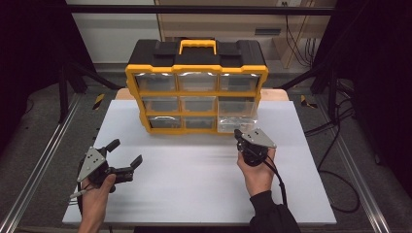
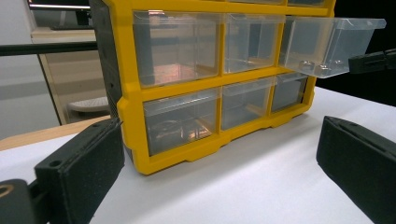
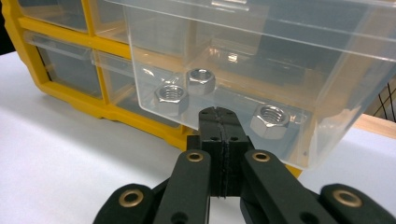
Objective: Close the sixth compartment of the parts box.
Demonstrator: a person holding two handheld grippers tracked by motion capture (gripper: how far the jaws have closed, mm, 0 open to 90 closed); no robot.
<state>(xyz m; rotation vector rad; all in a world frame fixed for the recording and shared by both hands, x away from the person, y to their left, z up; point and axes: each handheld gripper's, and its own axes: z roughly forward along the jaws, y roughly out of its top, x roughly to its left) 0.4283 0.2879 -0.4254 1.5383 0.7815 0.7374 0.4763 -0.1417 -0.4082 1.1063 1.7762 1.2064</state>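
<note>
Yellow-and-black drawer organizer (image 1: 197, 92) is seen standing at 12 o'clock on the white table (image 1: 194, 179), with its black top and yellow carry handle (image 1: 197, 46) toward the far edge. A three-by-three grid of clear drawers is set in the yellow frame.

The clear drawer (image 3: 261, 79) in the middle row, at 3 o'clock of the grid, is pulled partway out; in the left tool view it (image 2: 327, 44) is seen projecting beyond the frame front. Three steel hex nuts are seen lying on its floor: two touching or nearly so (image 3: 171, 95) (image 3: 201, 80), a third (image 3: 271, 122) apart toward 4 o'clock of them.

Right tool (image 3: 219, 114): jaws pressed together, tips at the lower front wall of the pulled-out drawer. Whether a lip or tab of the drawer is pinched between them cannot be told. In the high view the right tool (image 1: 239, 134) is held at 4 o'clock of the organizer, just in front of that drawer, by the right hand (image 1: 256, 170).

Left tool (image 1: 127, 156): jaws spread wide, nothing between them, held by the left hand (image 1: 97, 191) above the table at 8 o'clock, well apart from the organizer and aimed at its front left corner.
</note>
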